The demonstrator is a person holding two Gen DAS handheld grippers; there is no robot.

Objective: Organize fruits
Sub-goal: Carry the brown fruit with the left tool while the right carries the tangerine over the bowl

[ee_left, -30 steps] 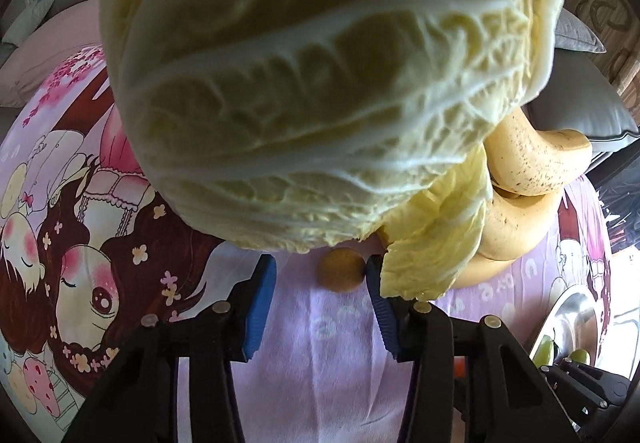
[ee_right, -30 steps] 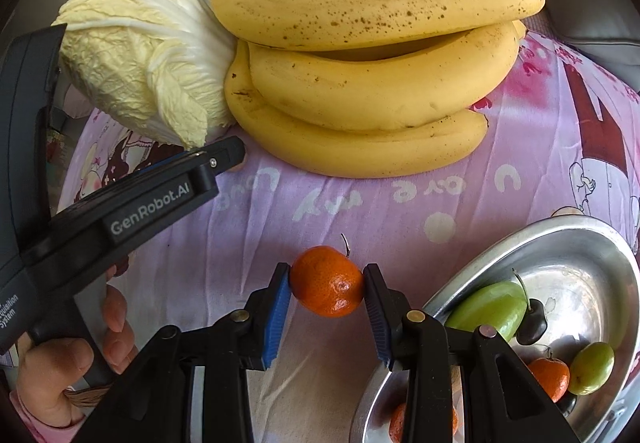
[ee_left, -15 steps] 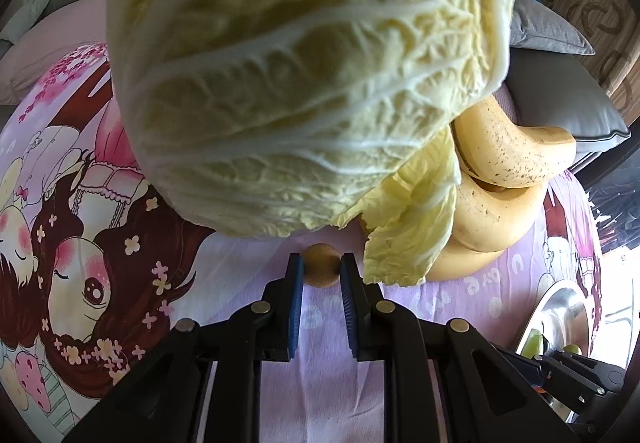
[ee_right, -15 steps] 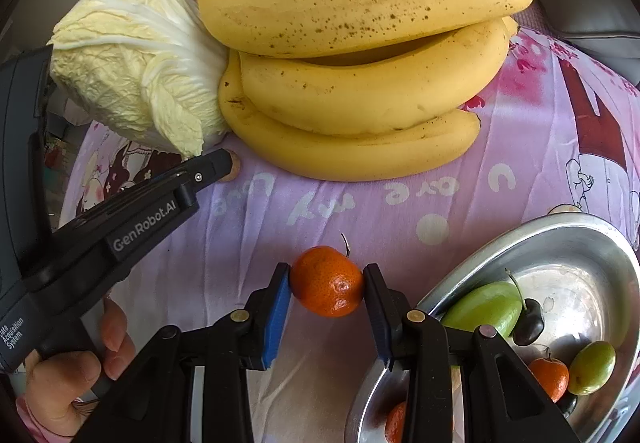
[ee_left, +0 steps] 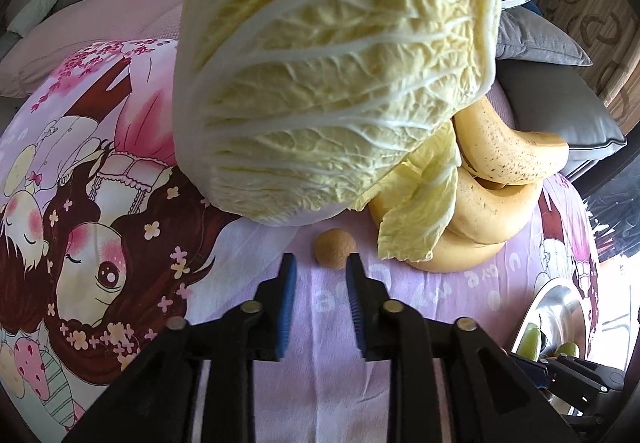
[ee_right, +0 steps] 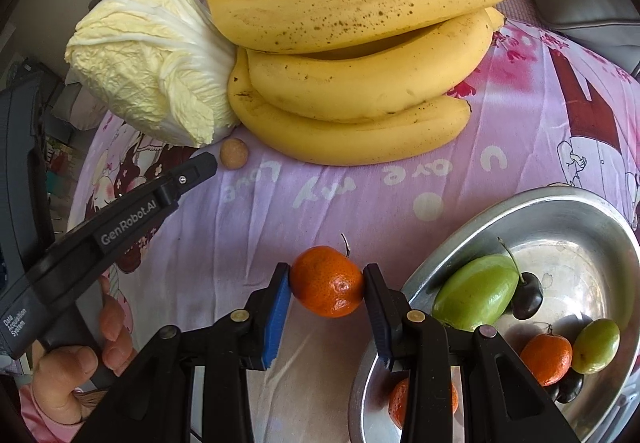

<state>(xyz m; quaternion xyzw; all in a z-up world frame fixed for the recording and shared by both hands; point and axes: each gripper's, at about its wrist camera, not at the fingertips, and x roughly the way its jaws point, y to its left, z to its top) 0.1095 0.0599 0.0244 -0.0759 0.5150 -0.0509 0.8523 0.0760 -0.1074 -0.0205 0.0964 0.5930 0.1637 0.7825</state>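
Note:
A small brown round fruit (ee_left: 335, 247) lies on the purple cartoon cloth beside the cabbage, also seen in the right wrist view as a small brown fruit (ee_right: 233, 151). My left gripper (ee_left: 320, 262) stands just short of it. Its jaws are opening and nothing is between them. My right gripper (ee_right: 326, 274) is shut on an orange mandarin (ee_right: 327, 285), held above the cloth to the left of the steel bowl (ee_right: 500, 203). The bowl holds green fruits, dark cherries and mandarins. The left gripper's tip (ee_right: 200, 167) shows with a hand on its handle.
A large pale cabbage (ee_left: 340, 63) and a bunch of speckled bananas (ee_right: 360, 83) lie behind the small fruit. Grey cushions (ee_left: 560, 115) border the far side. The bowl's rim (ee_left: 560, 295) shows at the left wrist view's lower right.
The left jaws narrowed around the small brown fruit, then parted again; the fruit now sits just beyond the tips. The right gripper keeps its hold on the mandarin.

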